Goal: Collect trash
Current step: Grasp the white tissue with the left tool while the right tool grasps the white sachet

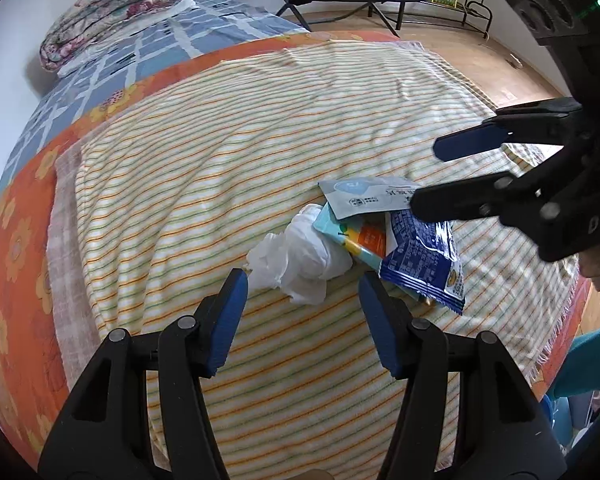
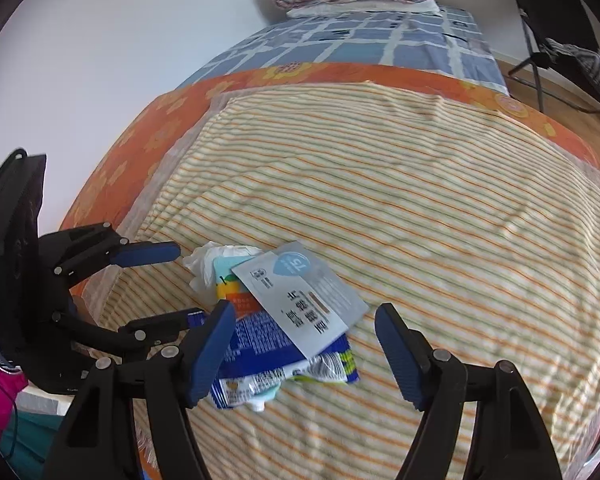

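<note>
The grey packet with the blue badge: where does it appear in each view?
Left wrist view: the grey packet lies right of centre, at the far side of the trash pile, partly under the right claw.
Right wrist view: it lies at centre, on top of the pile.
Shared landmark: the crumpled white tissue beside it.

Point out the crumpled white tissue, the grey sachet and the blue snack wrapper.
crumpled white tissue (image 1: 300, 256): left wrist view, middle of the wad.
grey sachet (image 2: 300, 296): right wrist view, centre of its printed face.
blue snack wrapper (image 1: 424, 256): left wrist view, middle of the printed blue panel.
</note>
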The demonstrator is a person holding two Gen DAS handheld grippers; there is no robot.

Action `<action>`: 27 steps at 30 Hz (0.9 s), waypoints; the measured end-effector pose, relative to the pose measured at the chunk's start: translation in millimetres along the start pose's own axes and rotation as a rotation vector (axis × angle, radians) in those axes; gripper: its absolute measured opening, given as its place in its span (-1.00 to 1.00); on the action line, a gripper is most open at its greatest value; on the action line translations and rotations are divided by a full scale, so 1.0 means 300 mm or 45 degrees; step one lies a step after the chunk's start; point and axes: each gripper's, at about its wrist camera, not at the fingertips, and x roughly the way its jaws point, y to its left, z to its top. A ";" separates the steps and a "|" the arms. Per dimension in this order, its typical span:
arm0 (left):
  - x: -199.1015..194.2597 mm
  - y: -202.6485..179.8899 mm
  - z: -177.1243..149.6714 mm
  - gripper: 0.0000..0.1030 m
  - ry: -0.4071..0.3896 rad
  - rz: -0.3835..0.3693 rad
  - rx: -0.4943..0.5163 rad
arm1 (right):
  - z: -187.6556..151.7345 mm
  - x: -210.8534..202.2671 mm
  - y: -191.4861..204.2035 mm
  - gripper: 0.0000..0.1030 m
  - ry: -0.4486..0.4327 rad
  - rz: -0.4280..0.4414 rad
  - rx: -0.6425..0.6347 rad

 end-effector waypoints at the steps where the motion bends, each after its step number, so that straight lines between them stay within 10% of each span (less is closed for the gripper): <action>1: 0.008 0.000 0.002 0.16 0.005 0.000 0.005 | 0.004 0.013 0.001 0.45 0.007 0.001 -0.009; 27: 0.073 0.077 0.047 -0.17 0.025 0.055 -0.034 | 0.047 0.164 -0.022 0.37 0.078 -0.212 -0.091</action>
